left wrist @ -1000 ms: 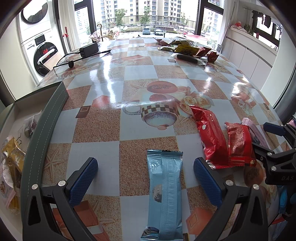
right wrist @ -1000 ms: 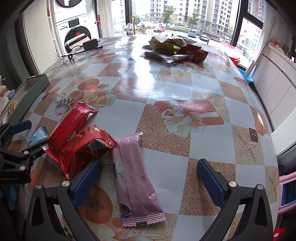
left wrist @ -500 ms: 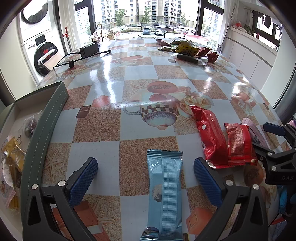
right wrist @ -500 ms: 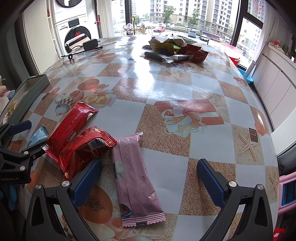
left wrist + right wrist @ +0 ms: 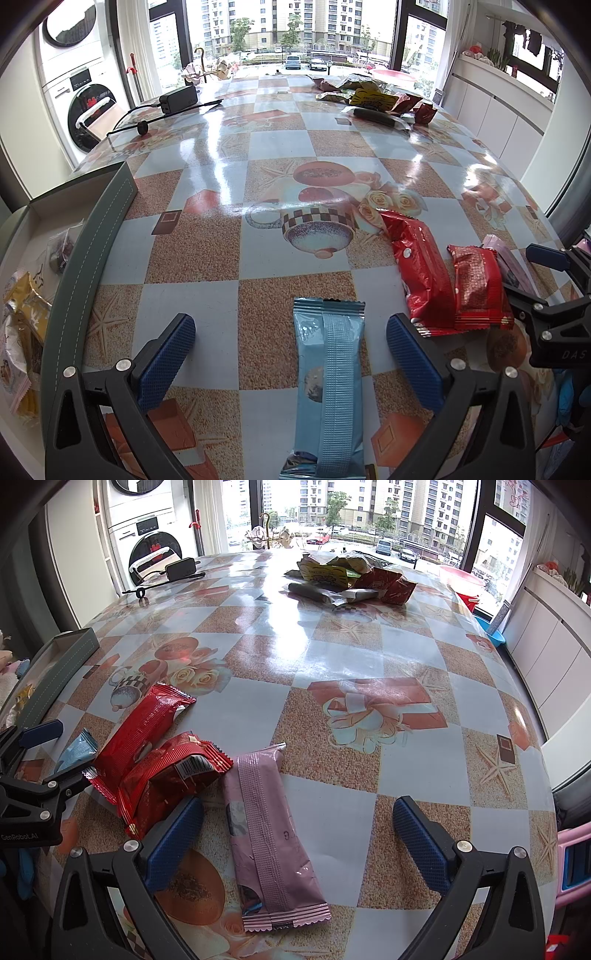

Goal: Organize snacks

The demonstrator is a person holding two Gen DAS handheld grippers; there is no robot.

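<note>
Nothing measurable has changed over the last second: both hand-held grippers hold the same pose as before, and no packet has shifted on the desk (image 5: 258, 155). The task has therefore not advanced in this interval.

Left hand-held gripper (image 5: 291, 349): fingers wide apart, empty. The blue snack bar (image 5: 328, 391) lies flat between them, lengthwise along the fingers, touched by neither.

Right hand-held gripper (image 5: 297, 832): fingers wide apart, empty. The pink snack bar (image 5: 267, 834) lies between them, nearer the left finger, not clamped.

Two red packets (image 5: 147, 746) lie just left of the pink bar, the shorter one overlapping the longer. A further heap of snacks (image 5: 347, 578) sits at the far side of the desk.

The grey tray (image 5: 92, 240) stands at the left edge and already holds several wrapped items; their exact kind is hard to read at the distorted rim of the view.

Judgement: each tool is lined up for a pick. The next step probably calls for closing on a bar and carrying it left to the tray.
</note>
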